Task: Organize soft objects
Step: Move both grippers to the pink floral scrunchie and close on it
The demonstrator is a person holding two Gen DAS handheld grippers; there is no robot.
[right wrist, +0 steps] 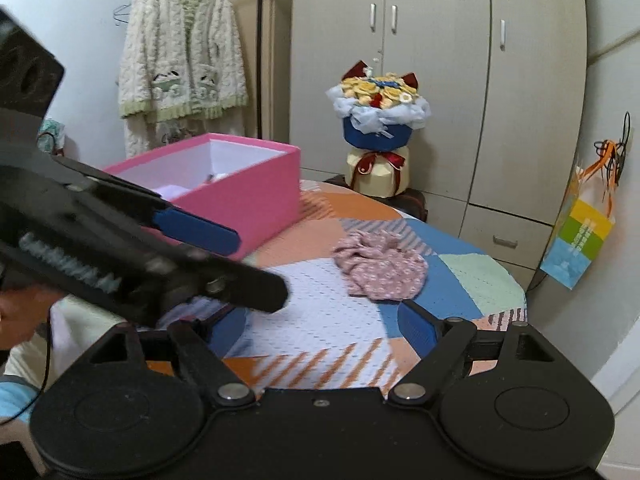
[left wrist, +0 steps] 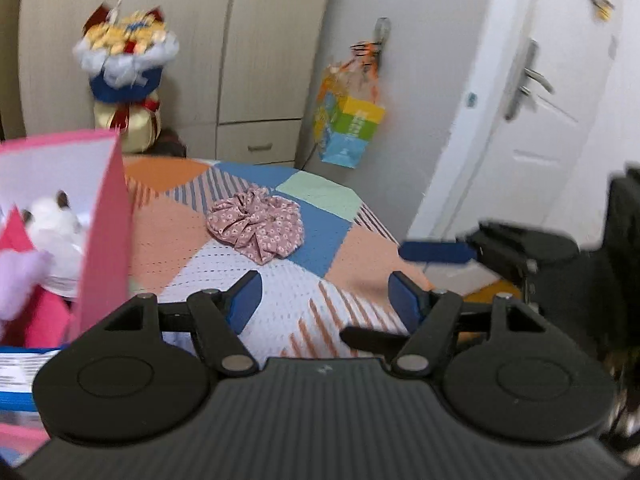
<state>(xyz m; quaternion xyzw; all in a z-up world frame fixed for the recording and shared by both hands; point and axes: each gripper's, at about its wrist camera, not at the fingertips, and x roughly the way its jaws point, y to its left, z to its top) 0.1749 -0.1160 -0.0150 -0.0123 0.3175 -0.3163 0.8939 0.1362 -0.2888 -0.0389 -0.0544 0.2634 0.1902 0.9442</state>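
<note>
The floral scrunchie (left wrist: 256, 226) lies on the patchwork cloth (left wrist: 280, 300), right of the pink box (right wrist: 240, 196) holding plush toys (left wrist: 52, 220), with the left gripper (left wrist: 324, 300) and right gripper (right wrist: 324, 328) before it, jaws apart and empty.

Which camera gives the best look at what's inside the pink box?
The left wrist view: the pink box is close, showing a white plush toy inside. The right wrist view shows the box from outside, contents mostly hidden.

A round table covered in a patchwork cloth of orange, blue, mint and white panels (right wrist: 320, 320) carries 2 things: a crumpled pink floral fabric scrunchie (right wrist: 380, 268) mid-table, and an open pink cardboard box (right wrist: 248, 200) well apart.
</note>
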